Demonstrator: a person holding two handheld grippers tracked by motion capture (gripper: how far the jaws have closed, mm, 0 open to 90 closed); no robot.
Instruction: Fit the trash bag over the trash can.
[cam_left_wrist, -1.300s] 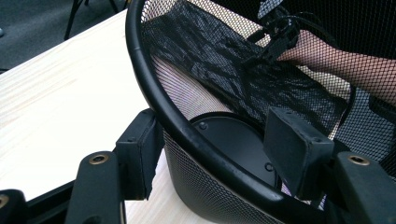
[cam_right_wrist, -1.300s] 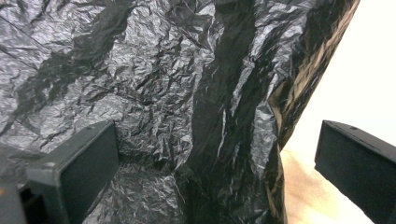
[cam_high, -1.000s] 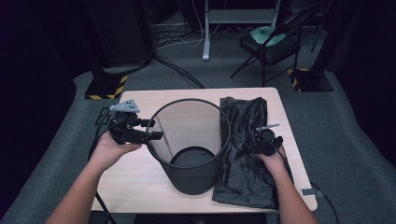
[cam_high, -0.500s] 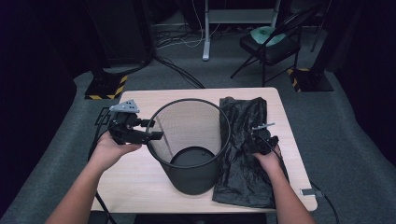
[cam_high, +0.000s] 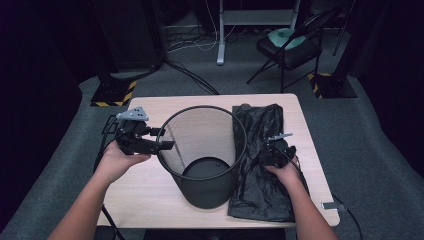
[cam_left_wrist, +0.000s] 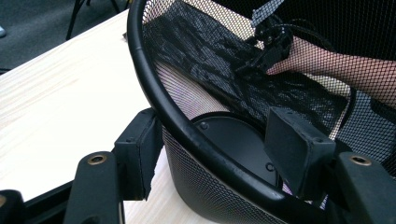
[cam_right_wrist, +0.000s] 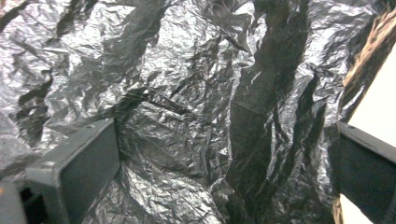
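A black wire-mesh wastebasket (cam_high: 210, 192) stands upright in the middle of the wooden table (cam_high: 145, 200). My left gripper (cam_high: 165, 140) is at the basket's left rim (cam_left_wrist: 205, 144). Its jaws straddle the rim, one outside the mesh and one inside, and they are open with a gap on the inner side. A crumpled black plastic bag (cam_high: 260, 195) lies flat on the table right of the basket. My right gripper (cam_high: 270, 154) hovers low over the bag (cam_right_wrist: 187, 93), with jaws spread wide and nothing between them (cam_right_wrist: 224, 168). Through the mesh, the left gripper view shows the right hand and its gripper (cam_left_wrist: 268, 46).
The basket has a solid round bottom (cam_left_wrist: 233, 140). Beyond the table's far edge stand a folding chair (cam_high: 287, 47), a desk leg (cam_high: 220, 35) and cables on the grey carpet. A striped floor base (cam_high: 112, 95) sits off the back left corner.
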